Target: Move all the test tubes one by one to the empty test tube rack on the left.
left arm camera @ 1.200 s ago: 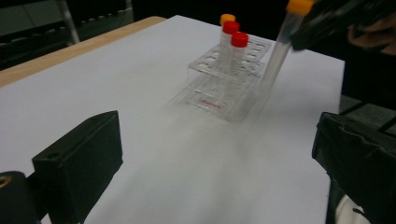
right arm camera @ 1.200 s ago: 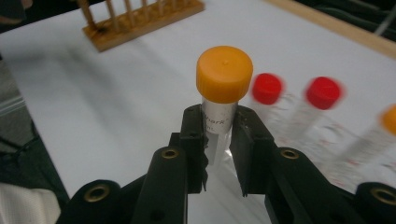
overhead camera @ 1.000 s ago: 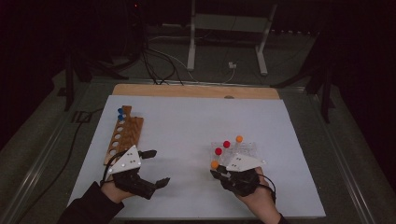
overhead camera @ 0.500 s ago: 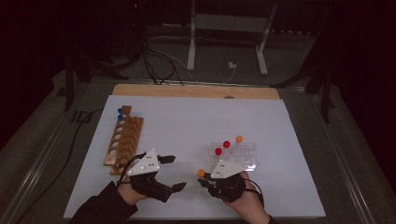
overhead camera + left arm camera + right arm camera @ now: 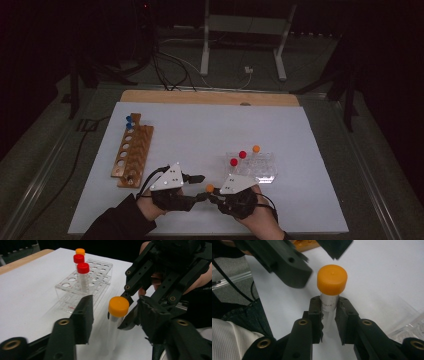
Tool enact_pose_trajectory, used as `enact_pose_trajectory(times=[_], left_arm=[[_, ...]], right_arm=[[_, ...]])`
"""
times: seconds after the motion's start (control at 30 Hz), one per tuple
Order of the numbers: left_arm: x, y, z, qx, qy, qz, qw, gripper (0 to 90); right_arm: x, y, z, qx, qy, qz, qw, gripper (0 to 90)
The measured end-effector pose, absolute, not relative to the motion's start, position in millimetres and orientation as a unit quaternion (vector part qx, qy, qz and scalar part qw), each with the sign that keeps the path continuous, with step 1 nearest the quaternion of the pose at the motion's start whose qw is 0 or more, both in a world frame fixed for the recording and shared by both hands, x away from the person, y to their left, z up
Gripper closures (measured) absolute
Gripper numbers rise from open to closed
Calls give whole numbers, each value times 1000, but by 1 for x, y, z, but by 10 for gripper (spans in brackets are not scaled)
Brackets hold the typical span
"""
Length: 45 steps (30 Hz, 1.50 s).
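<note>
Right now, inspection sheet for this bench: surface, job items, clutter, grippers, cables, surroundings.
Surface: white sheet over a wooden board.
Job's things: orange-capped tube held upright; clear tube rack with two red-capped tubes and one more orange-capped; wooden rack with blue-capped tubes at its far end.
Clutter: nothing seen.
Grippers: right gripper clamped on the tube's body below the cap; left gripper has just been closing, jaws either side of the tube, pads not yet touching.
Cables: several on the floor beyond the table.
Surroundings: dark room, white stand behind.
</note>
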State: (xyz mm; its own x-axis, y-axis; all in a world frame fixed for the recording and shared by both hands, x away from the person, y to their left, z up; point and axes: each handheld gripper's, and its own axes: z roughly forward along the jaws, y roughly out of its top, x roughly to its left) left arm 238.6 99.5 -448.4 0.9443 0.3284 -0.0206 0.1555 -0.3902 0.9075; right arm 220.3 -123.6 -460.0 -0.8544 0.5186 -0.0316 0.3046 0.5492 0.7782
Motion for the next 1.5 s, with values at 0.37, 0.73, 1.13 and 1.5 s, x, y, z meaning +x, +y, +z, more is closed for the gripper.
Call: enact_pose_trajectory(times=[0.37, 0.73, 1.13, 1.5], left_arm=[[240, 94, -449, 832, 133, 71, 534, 699], [241, 94, -448, 831, 127, 70, 536, 710], [243, 100, -442, 827, 137, 70, 542, 712], [251, 121, -429, 818, 157, 94, 545, 712]], right_arm=[[219, -122, -460, 234, 871, 414, 124, 749], [218, -123, -459, 232, 869, 418, 125, 748], [219, -131, -458, 236, 857, 440, 125, 673], [215, -149, -441, 254, 825, 481, 157, 326]])
